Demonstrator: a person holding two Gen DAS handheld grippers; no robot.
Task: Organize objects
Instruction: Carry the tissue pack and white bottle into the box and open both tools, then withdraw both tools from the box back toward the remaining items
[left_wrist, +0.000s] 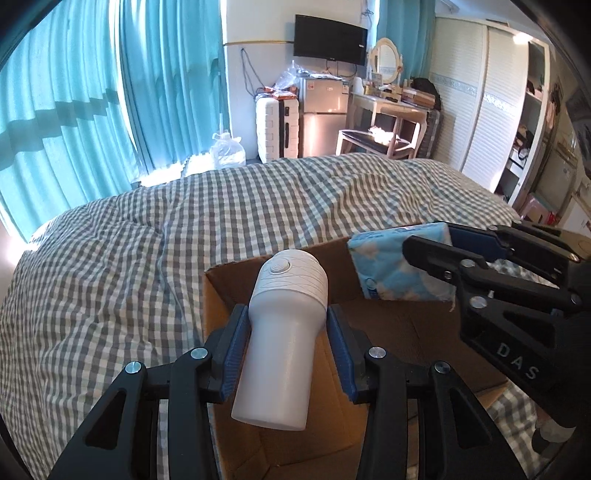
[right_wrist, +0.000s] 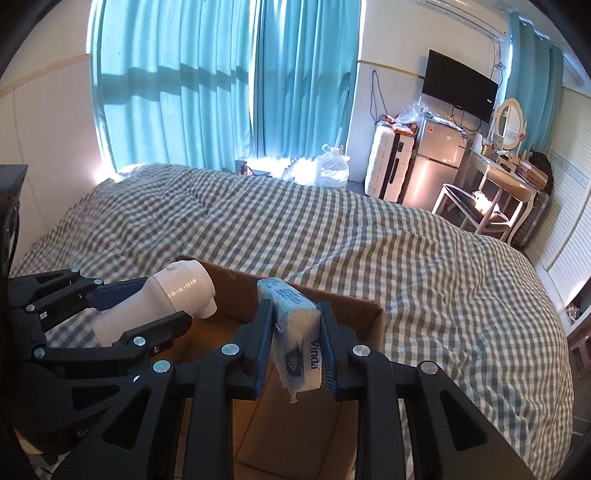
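Observation:
My left gripper (left_wrist: 286, 314) is shut on a white bottle-shaped device (left_wrist: 282, 343) with a round button near its ribbed cap, held over an open cardboard box (left_wrist: 399, 332) on the bed. In the right wrist view the same white device (right_wrist: 166, 299) and left gripper (right_wrist: 162, 299) show at the left. My right gripper (right_wrist: 295, 314) is shut on a blue and white pack of Vinda tissues (right_wrist: 295, 332), above the cardboard box (right_wrist: 295, 424). The tissue pack (left_wrist: 391, 266) and right gripper (left_wrist: 428, 236) hang over the box's far right side in the left wrist view.
The box sits on a bed with a grey and white checked cover (left_wrist: 147, 240). Teal curtains (left_wrist: 92, 92) hang behind. A white suitcase (left_wrist: 275, 129), small fridge (left_wrist: 325, 118), dressing table with chair (left_wrist: 388, 114) and wardrobe (left_wrist: 491, 103) line the far wall.

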